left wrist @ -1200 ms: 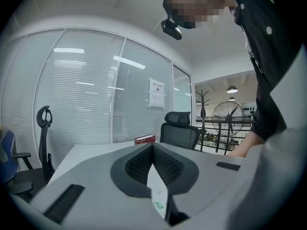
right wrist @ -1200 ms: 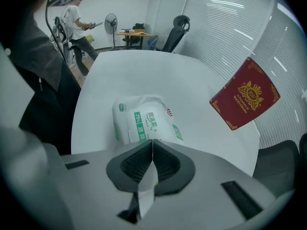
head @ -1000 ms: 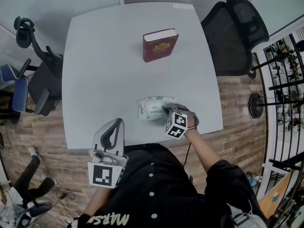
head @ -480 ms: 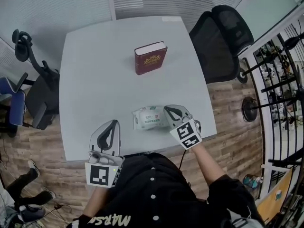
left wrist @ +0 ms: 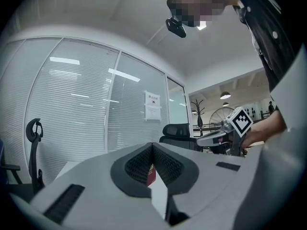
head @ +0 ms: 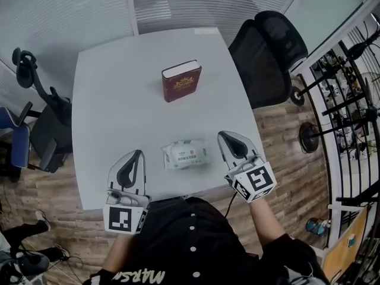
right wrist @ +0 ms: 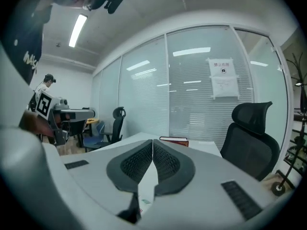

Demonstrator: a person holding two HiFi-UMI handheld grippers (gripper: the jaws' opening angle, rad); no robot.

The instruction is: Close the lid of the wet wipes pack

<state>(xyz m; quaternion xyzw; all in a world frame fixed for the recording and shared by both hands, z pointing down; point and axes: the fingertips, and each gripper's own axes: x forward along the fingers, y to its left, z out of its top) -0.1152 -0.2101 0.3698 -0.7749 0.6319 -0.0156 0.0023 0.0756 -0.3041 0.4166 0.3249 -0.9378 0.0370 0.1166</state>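
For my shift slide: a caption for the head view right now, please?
Shut left gripper and shut right gripper flank the wet wipes pack on a grey table, red book beyond.

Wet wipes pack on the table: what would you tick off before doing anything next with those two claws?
1. Wet wipes pack lies flat on the table, away from the edge: ok.
2. Its lid is fully shut: cannot tell, too small in the head view.
3. Right claw is shut, empty and beside the pack, not touching it: ok.
4. Left claw is shut, empty and apart from the pack: ok.
5. Book lies well clear of the pack: ok.
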